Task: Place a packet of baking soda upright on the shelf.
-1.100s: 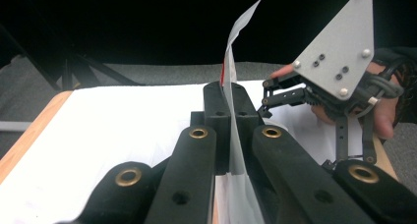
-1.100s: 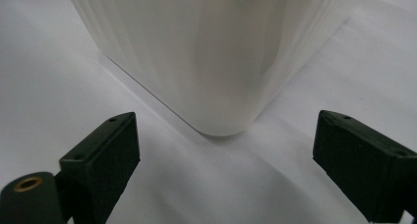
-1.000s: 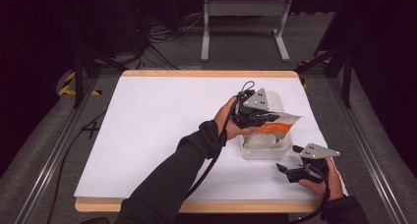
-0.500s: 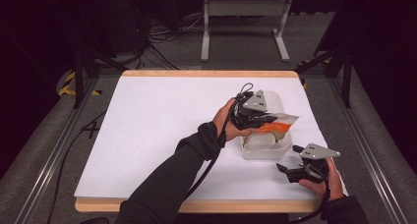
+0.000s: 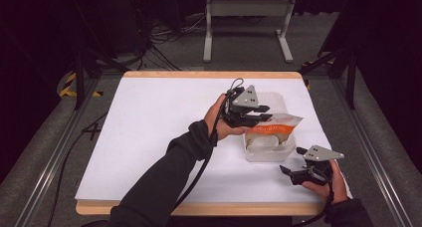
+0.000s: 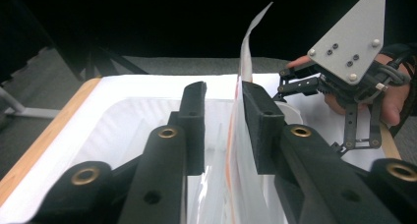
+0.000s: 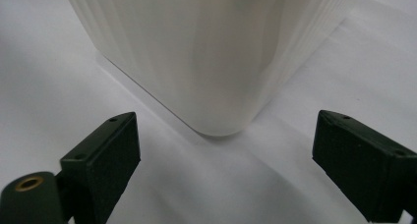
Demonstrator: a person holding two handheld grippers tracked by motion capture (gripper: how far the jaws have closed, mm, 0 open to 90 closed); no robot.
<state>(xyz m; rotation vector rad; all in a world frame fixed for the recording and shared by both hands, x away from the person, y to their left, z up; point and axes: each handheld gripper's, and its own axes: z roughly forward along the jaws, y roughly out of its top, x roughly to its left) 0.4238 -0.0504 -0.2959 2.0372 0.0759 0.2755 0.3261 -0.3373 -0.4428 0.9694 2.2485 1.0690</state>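
The left gripper's (image 5: 259,118) fingers (image 6: 262,126) stand slightly apart around the bag (image 5: 274,131); the right gripper's (image 5: 292,163) gape wide, empty.

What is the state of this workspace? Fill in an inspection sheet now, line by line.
Surface: white sheet over a wood-edged table.
Job's things: translucent white plastic tub near the right edge; clear plastic bag with an orange band over it.
Clutter: nothing seen.
Grippers: left gripper at the bag, whose edge stands between its part-open jaws, grip unclear; right gripper open, empty, low beside a tub corner.
Cables: black cable trails along the left sleeve.
Surroundings: grey metal stand, floor wires, dark room.
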